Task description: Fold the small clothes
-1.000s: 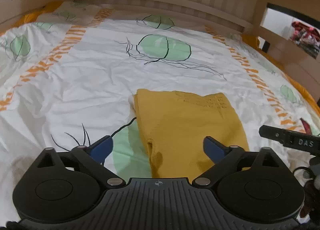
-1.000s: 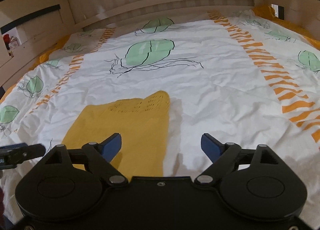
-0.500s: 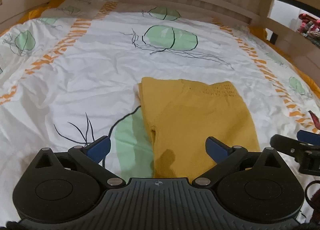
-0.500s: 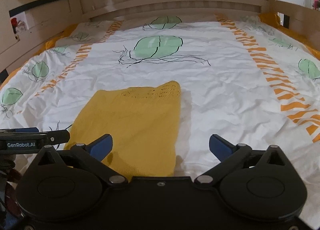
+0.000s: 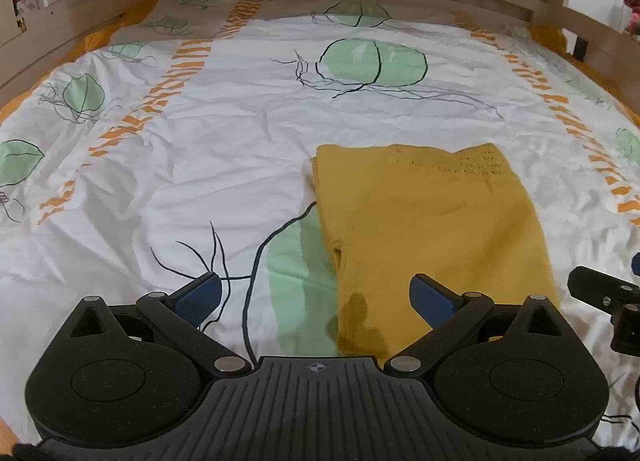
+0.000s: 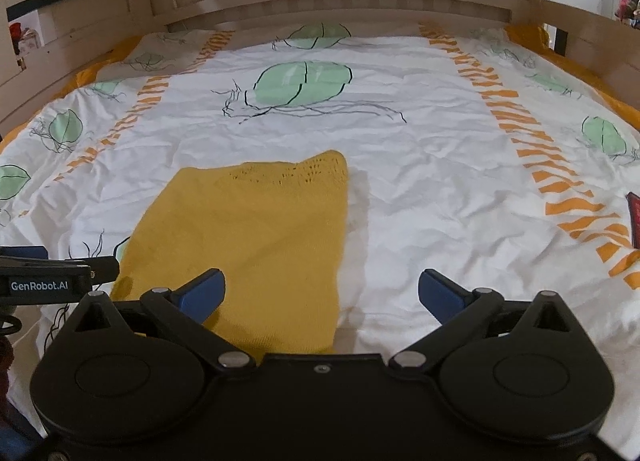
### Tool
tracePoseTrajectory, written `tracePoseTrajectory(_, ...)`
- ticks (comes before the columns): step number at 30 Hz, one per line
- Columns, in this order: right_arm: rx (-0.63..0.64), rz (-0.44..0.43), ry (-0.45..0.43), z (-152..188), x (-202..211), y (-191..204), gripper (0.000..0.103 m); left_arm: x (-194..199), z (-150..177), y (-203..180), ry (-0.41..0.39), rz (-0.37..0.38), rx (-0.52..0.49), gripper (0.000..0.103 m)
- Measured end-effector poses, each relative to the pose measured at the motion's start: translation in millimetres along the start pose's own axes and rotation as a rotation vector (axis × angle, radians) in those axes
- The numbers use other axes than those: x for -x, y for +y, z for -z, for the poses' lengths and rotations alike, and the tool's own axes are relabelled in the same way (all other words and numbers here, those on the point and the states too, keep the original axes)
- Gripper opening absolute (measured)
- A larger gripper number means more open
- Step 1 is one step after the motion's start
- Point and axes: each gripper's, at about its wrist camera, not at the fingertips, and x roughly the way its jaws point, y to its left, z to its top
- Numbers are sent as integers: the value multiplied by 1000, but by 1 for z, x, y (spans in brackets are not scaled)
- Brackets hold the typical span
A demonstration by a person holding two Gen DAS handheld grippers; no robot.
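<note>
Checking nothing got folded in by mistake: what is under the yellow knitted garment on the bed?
The yellow knitted garment lies flat on the white leaf-print bedsheet, covering part of a green leaf print. Anything between its layers is hidden.

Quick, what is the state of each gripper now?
Left gripper: open, holding nothing.
Right gripper: open, holding nothing.

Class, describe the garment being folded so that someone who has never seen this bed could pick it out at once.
Start from the wooden bed and its white duvet printed with green leaves and orange stripes. On it, close in front of both open grippers, lies the mustard-yellow knit garment, folded flat. It is the only plain-coloured piece there, with small eyelet holes along its far edge.
</note>
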Motion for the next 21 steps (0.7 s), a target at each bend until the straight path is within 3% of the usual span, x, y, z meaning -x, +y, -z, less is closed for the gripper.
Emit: tracePoseTrajectory(21, -37, -11, 34, 3, -7, -4, 102, -9, 3, 0, 71, 32, 18, 101)
